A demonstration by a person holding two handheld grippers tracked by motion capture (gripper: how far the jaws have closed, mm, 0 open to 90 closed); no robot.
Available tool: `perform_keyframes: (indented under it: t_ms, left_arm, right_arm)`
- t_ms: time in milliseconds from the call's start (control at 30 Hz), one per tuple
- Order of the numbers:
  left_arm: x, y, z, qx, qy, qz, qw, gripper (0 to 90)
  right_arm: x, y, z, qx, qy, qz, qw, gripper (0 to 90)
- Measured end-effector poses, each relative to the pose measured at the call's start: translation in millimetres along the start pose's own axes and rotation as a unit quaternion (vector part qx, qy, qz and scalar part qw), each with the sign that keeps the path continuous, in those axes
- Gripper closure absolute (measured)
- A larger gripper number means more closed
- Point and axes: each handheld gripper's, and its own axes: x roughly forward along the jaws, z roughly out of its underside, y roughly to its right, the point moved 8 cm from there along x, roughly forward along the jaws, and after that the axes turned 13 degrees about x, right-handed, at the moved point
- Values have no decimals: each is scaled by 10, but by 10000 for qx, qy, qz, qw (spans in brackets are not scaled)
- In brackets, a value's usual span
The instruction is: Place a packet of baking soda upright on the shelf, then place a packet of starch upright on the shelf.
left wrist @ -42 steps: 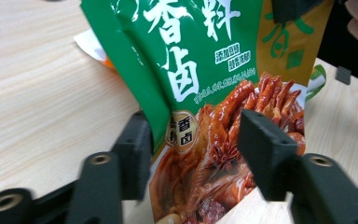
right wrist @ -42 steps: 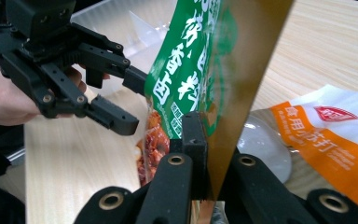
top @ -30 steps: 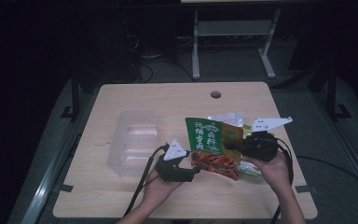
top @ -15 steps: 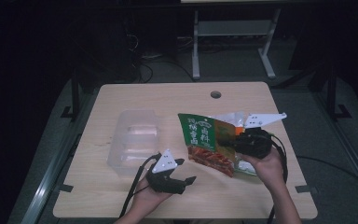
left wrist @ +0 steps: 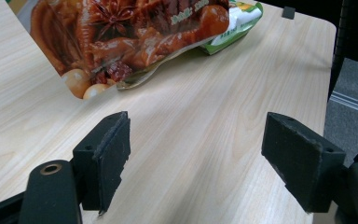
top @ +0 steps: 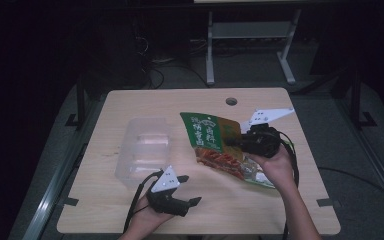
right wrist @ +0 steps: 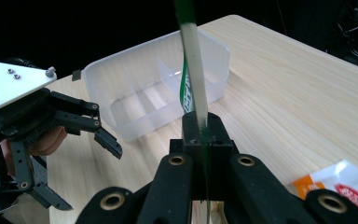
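I find the right gripper (top: pixel 232 142) clamped tight on the edge of the green food pouch (top: pixel 215 145), its jaws fully together with only the thin film between them; in the right gripper view the pouch (right wrist: pixel 193 70) rises edge-on straight out of the closed pads. The pouch is lifted and tilted over the right half of the table (top: pixel 130 100), its upper corner toward the clear plastic tray (top: pixel 145 150) and its lower end down near the tabletop by my right hand (top: pixel 275 167). The left gripper (top: pixel 191 190) stands wide, its jaws having just been opening, and nothing lies between them: the left gripper view shows bare wood between the two black pads (left wrist: pixel 109 161), with the printed face of the pouch (left wrist: pixel 130 37) just beyond them and clear of contact. A second, smaller packet (right wrist: pixel 349 184), white with orange print, lies flat on the table under the held pouch at the right. The tray sits left of centre, divided into compartments, well apart from the left gripper and between the two hands only loosely; nothing obstructs it. My left hand (top: pixel 147 215) sits low at the near edge, gripper pointing right and level across the table. My right forearm comes in from the near right edge, its gripper pointing left toward the tray.
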Motion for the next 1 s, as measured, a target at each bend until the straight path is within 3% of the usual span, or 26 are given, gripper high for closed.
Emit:
perform_keyframes:
  t_ms: [267, 667, 1000]
  left_arm:
    - [-13, 28, -37, 224, 42, 8, 9997, 232]
    - [10, 78, -35, 181, 62, 95, 9998, 227]
    - [24, 80, -34, 155, 84, 92, 9998, 225]
  right_arm:
    - [50, -44, -180, -99, 4, -9, 10000, 899]
    - [134, -44, -404, -129, 14, -42, 9999, 899]
    - [239, -98, -701, -240, 139, -130, 9995, 899]
